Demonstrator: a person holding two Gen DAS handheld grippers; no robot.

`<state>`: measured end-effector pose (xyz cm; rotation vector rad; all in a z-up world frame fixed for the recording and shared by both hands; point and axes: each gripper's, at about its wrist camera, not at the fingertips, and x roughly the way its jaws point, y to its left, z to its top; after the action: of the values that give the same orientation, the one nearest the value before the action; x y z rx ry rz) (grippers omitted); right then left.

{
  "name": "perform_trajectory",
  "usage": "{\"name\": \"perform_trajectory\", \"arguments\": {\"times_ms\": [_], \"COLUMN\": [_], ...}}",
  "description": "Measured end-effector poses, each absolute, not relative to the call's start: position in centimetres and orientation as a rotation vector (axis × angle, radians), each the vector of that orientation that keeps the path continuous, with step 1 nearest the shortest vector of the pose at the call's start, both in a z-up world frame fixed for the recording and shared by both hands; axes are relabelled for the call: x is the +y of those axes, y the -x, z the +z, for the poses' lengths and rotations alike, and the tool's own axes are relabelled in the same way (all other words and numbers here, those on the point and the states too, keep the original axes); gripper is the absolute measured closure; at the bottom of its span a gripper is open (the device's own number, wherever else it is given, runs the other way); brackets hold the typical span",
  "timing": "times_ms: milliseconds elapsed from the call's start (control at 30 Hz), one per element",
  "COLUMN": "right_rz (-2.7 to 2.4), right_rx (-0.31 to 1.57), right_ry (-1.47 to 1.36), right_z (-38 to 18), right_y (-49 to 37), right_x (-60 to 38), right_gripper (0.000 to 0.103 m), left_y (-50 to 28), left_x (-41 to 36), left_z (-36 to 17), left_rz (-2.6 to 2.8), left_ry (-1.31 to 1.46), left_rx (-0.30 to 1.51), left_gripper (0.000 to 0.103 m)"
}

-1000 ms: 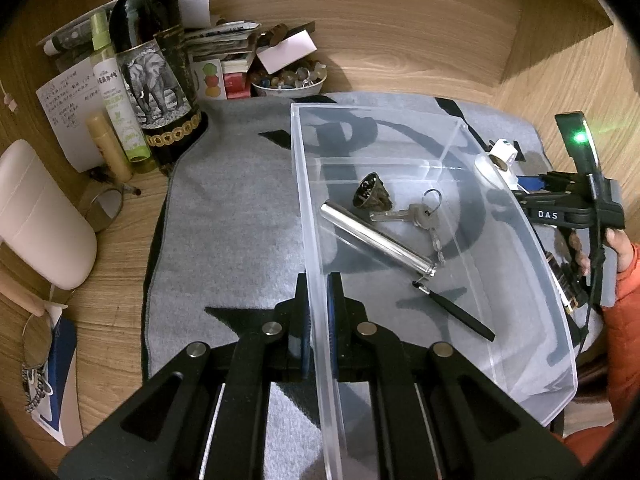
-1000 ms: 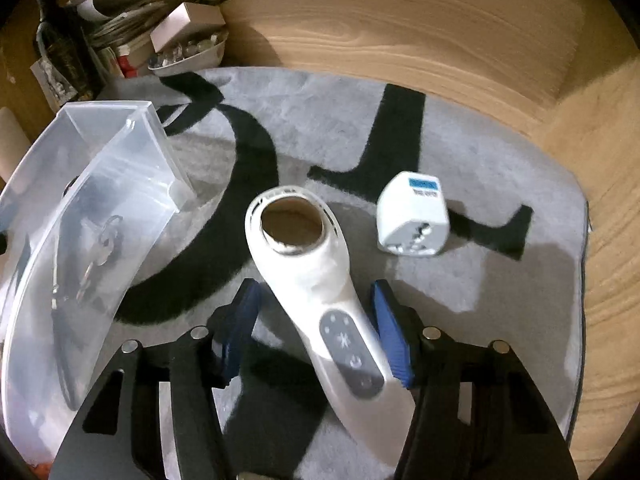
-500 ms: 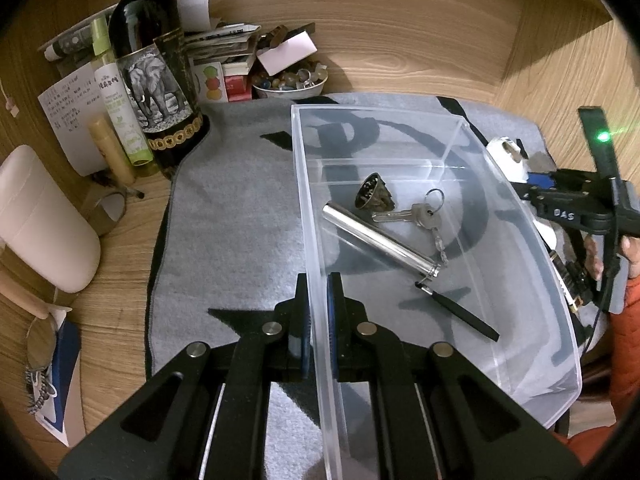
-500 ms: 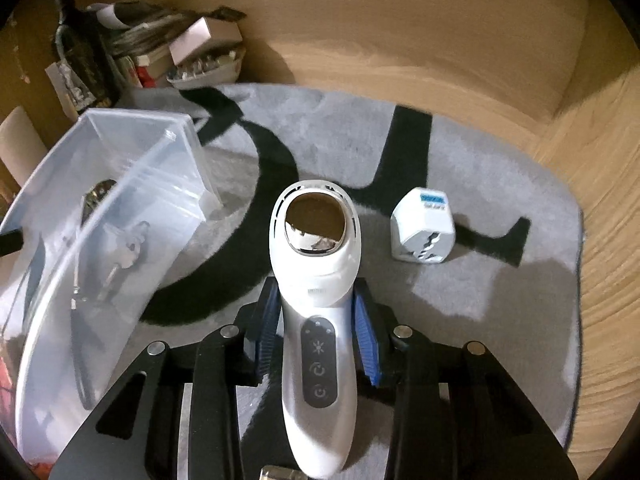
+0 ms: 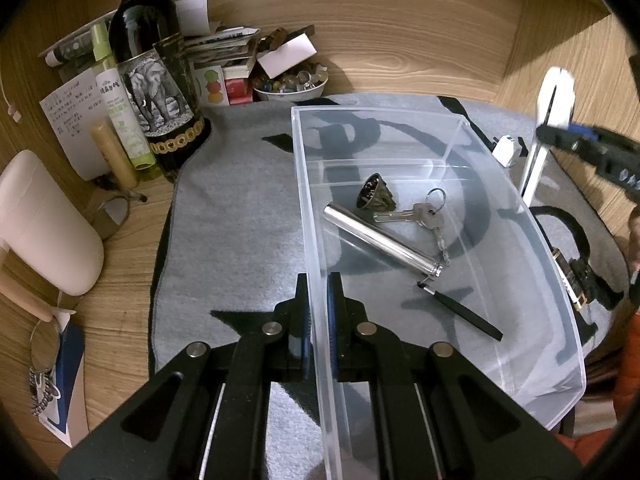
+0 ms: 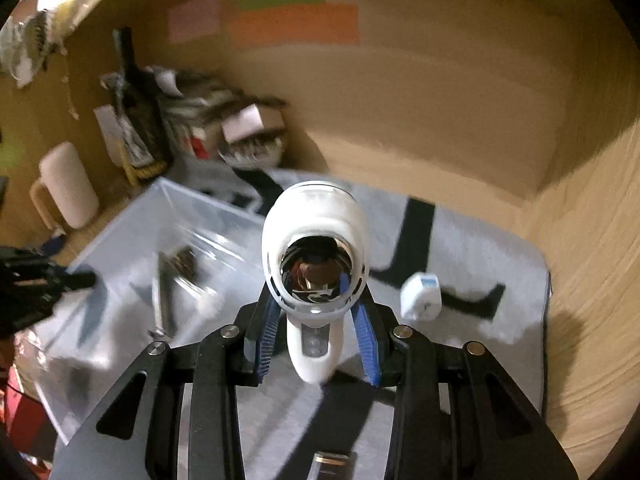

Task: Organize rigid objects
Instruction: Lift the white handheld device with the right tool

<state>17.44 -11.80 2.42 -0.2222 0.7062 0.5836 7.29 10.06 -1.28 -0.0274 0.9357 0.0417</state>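
My left gripper [image 5: 318, 292] is shut on the near left wall of a clear plastic bin [image 5: 476, 128] standing on a grey mat [image 5: 240, 208]. The bin holds a silver tube [image 5: 384, 240], keys [image 5: 420, 214], a dark cone-shaped piece [image 5: 374, 192] and a black pen [image 5: 460, 314]. My right gripper [image 6: 316, 320] is shut on a white handheld device [image 6: 316, 240] with a mirror-like head, lifted off the mat and tilted up; it also shows in the left wrist view [image 5: 548, 120]. A white plug adapter [image 6: 420, 296] lies on the mat to the right.
A wine bottle [image 5: 156, 88], a green spray bottle [image 5: 116, 108], papers and a bowl of small items [image 5: 290, 82] crowd the back left corner. A cream mug [image 5: 40, 220] stands at the left. Wooden walls close the back and right.
My right gripper closed on the white device, then lifted it off the mat and swung it up toward the bin. The left gripper kept its hold on the bin wall.
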Motion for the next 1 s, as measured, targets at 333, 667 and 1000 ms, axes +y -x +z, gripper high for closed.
{"name": "perform_trajectory", "arguments": {"times_ms": [333, 667, 1000], "right_rz": [0.682, 0.766, 0.856], "right_rx": [0.587, 0.556, 0.652], "right_ry": [0.227, 0.251, 0.335], "right_z": [6.5, 7.2, 4.0], "right_y": [-14.7, -12.2, -11.0], "right_x": [-8.5, -6.4, -3.2], "right_gripper": [0.071, 0.071, 0.071], "left_y": [-7.2, -7.1, -7.1], "left_x": [10.0, 10.0, 10.0], "left_z": [-1.3, -1.3, -1.3], "left_rz": [0.037, 0.027, 0.025], "left_ry": [0.022, 0.023, 0.026], "left_rx": [0.929, 0.925, 0.923], "left_gripper": [0.096, 0.096, 0.096]}}
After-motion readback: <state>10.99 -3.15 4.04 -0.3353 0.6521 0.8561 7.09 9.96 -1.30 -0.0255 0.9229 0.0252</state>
